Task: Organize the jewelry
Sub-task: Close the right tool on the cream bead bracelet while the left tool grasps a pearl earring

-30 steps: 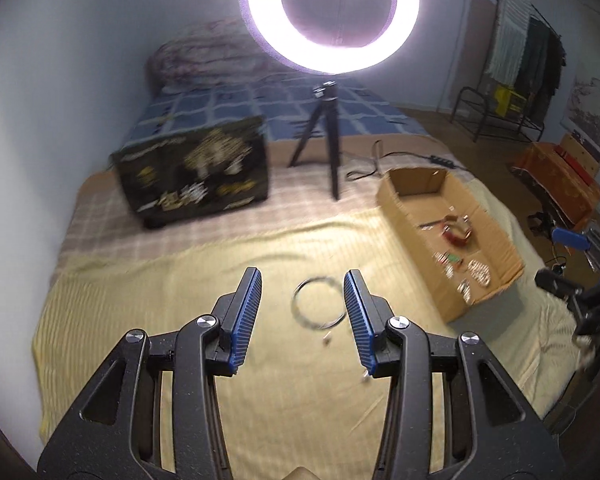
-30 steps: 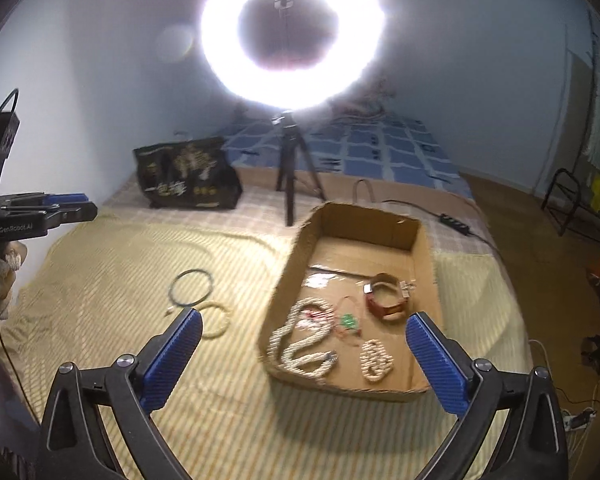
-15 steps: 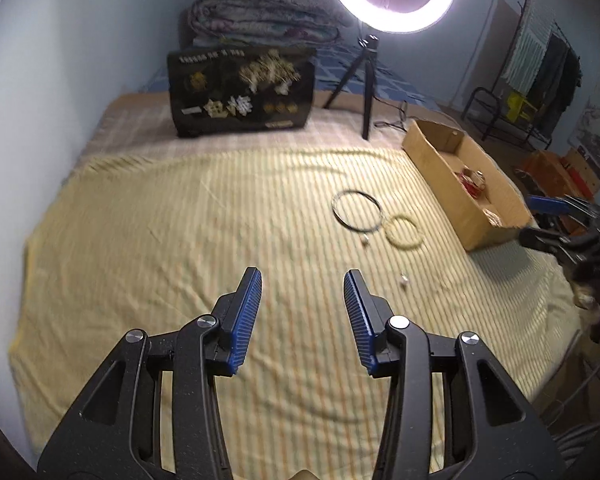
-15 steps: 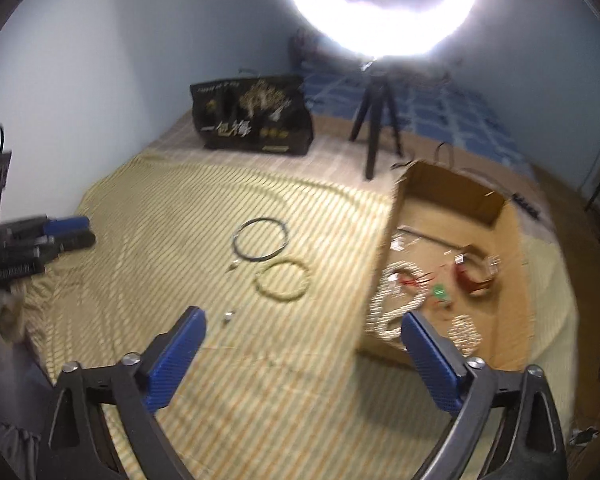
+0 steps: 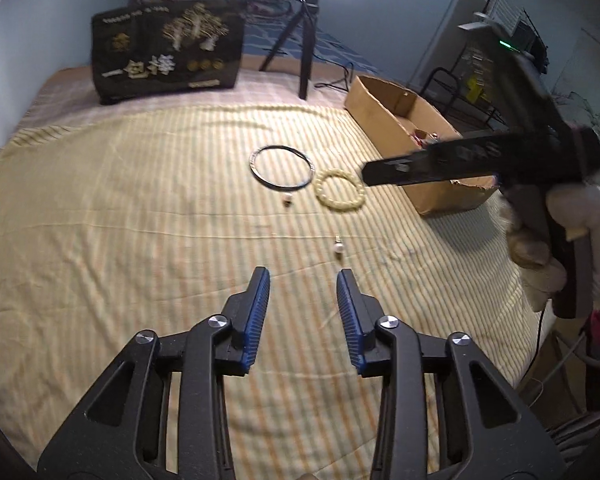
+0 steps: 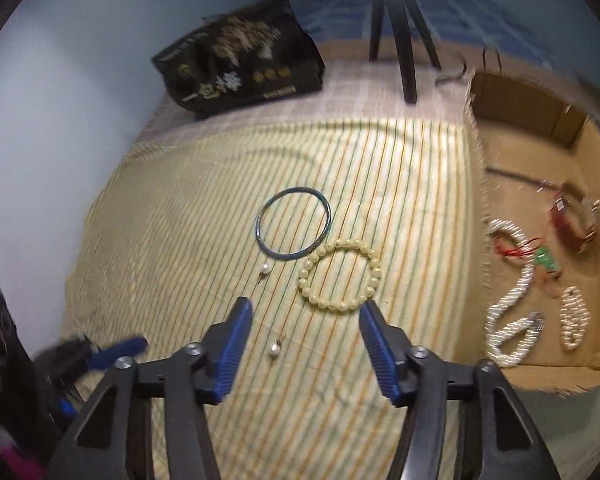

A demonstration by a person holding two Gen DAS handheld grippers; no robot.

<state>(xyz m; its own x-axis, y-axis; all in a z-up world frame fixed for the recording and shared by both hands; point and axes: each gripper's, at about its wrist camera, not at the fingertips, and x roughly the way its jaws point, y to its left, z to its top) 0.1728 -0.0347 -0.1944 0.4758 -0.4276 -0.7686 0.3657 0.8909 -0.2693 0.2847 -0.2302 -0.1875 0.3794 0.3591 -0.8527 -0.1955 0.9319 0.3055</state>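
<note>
On the yellow striped sheet lie a dark thin bangle, a cream bead bracelet and two pearl earrings. They also show in the left wrist view: the bangle, the bracelet, the earrings. My right gripper is open, low over the sheet, just short of the bead bracelet. My left gripper is open and empty, just short of the nearer earring. A cardboard box on the right holds several jewelry pieces.
A black gift bag stands at the back of the bed. A ring light on a tripod stands behind the sheet. The right gripper's body hangs in front of the box in the left wrist view.
My right gripper has dropped and moved left from the box toward the bead bracelet. My left gripper has moved forward toward the loose earring.
</note>
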